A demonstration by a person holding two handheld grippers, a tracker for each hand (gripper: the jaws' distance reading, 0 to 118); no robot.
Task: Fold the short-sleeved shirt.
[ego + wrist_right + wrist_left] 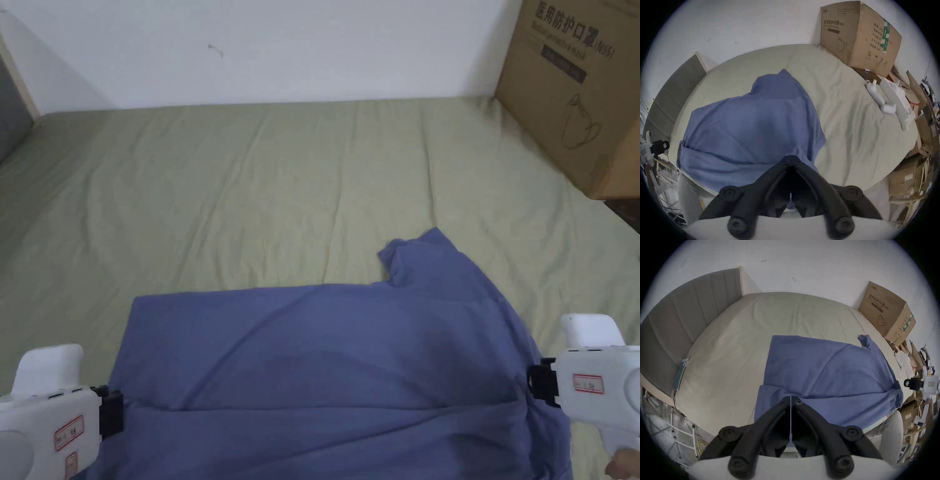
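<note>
- Shirt point(325, 350): blue, short-sleeved, spread on the green bedsheet point(250, 187); long axis runs left to right, one sleeve point(415, 253) pointing to the far side.
- Left gripper point(791, 398): jaws pressed together on a thin layer of shirt cloth at its left end.
- Right gripper point(790, 160): jaws closed on cloth at the right end (grip point partly buried in folds).
- Judgement: both ends held along the near fold line; the shirt lies ahead of both grippers, so the coming fold goes forward, away from the person.
- Near hem is cut off at the frame's bottom edge; cardboard box point(575, 94) stands well apart.
</note>
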